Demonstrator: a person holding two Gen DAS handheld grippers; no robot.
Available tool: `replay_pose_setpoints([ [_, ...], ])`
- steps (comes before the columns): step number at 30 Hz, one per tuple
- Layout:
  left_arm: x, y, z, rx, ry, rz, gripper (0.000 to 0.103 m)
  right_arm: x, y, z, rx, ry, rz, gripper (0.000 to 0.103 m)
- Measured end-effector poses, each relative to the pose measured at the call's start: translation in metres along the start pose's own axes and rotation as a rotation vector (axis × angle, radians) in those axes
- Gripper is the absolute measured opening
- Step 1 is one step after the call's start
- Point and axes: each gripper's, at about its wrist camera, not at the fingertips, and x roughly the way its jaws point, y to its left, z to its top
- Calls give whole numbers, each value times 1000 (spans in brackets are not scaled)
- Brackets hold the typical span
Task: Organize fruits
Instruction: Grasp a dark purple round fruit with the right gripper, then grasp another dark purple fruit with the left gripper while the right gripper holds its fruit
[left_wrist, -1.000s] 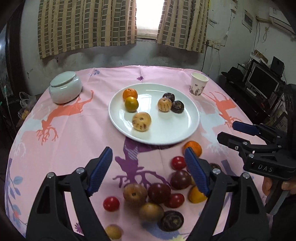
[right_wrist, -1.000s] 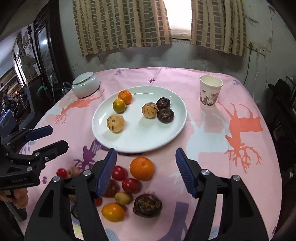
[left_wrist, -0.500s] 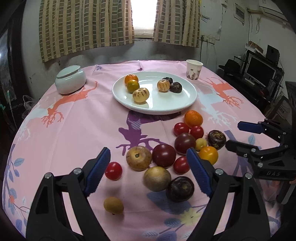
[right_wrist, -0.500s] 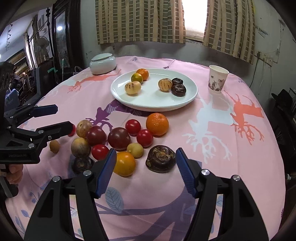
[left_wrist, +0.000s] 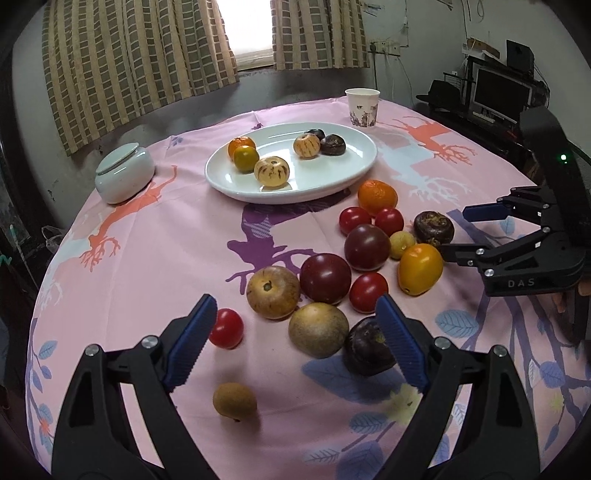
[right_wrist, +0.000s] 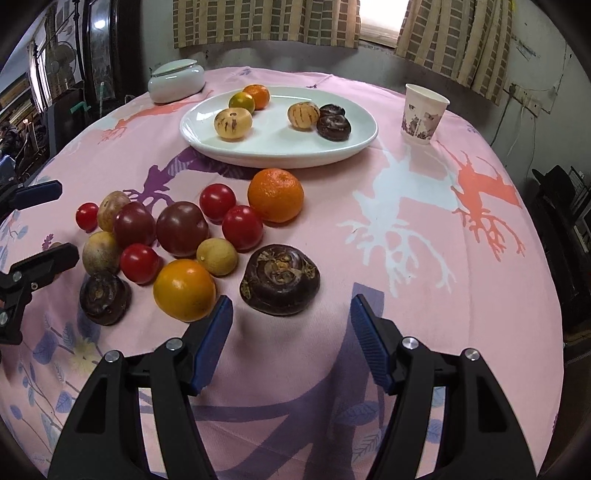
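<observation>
1. A cluster of loose fruits (right_wrist: 184, 240) lies on the pink tabletop (right_wrist: 424, 258), just in front of the white plate (right_wrist: 280, 147), the landmark here.
2. Nearest the plate rim in that cluster is an orange mandarin (right_wrist: 275, 195); red cherry tomatoes (right_wrist: 242, 227), dark red tomatoes (right_wrist: 181, 229), tan round fruits (left_wrist: 273, 291), a yellow-orange fruit (right_wrist: 184, 290) and dark water chestnuts (right_wrist: 279, 279) spread further from the plate.
3. A small brown fruit (left_wrist: 234, 401) sits alone, farthest from the plate.
4. On the plate rest two orange citrus (left_wrist: 243, 153), two striped pale fruits (left_wrist: 271, 171) and two dark chestnuts (left_wrist: 332, 144).
5. The left tongs (left_wrist: 295, 343) stand apart and have just been opening; a tan fruit and a red tomatoe lie between the pads, untouched.
6. The right tongs (right_wrist: 291, 343) stand apart, empty, just short of the dark chestnut on the side away from the plate.
7. Beyond the plate, a paper cup (right_wrist: 423, 112) stands to one side and a lidded ceramic jar (right_wrist: 176, 80) to the other.
</observation>
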Motion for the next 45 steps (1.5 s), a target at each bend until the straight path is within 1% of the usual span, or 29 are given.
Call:
replay_pose_setpoints([
  [2,2,0,-1,-4,12,-13,90,10,-1,1,22,15,-13,67],
  [5,6,0,-3,-16,35,-42,90,20,-3,4,78,18,9,67],
  [7,7,-3,-4,-3,35,-43,90,23,-1,7,92,-2,3,67],
  [10,8,-7,-6,10,42,-55,90,24,5,11,69,-35,-23,66],
  [11,8,-8,-6,9,43,-60,90,24,6,11,61,-39,-25,53],
  [12,7,-8,-7,7,44,-63,90,23,8,11,47,-40,-1,50],
  [16,9,-13,-9,-3,69,-96,90,16,10,10,22,-37,-17,50],
  [18,10,-16,-11,-11,80,-114,90,9,7,11,37,-39,-30,50],
  [21,14,-20,-15,-13,101,-116,89,2,1,11,65,-46,-36,50],
  [25,17,-25,-17,-17,125,-135,88,1,-3,10,80,-32,-36,50],
  [26,17,-26,-18,-18,127,-138,83,0,-2,10,79,-31,-35,50],
  [27,18,-27,-18,-22,133,-143,80,-1,-2,10,78,-34,-34,50],
  [30,20,-29,-20,-23,118,-113,78,-6,-1,11,81,-49,-22,50],
  [33,20,-31,-20,-23,121,-99,75,-11,0,12,78,-60,-19,50],
  [34,20,-30,-20,-27,126,-92,73,-12,0,12,76,-62,-16,50],
  [35,20,-30,-19,-25,135,-82,70,-13,1,12,73,-64,-14,50],
  [38,19,-30,-18,-11,190,-91,67,-16,4,12,61,-70,-15,50],
  [41,23,-31,-20,-12,245,-99,66,-19,5,12,55,-77,-12,50],
  [42,25,-33,-21,-14,260,-101,64,-20,5,12,54,-80,-12,50],
  [43,26,-35,-23,-19,262,-111,57,-21,5,12,54,-81,-11,50],
  [44,24,-36,-24,-29,243,-111,46,-21,5,12,53,-82,-10,50],
  [45,24,-37,-24,-33,231,-117,42,-22,6,12,52,-82,-10,50],
])
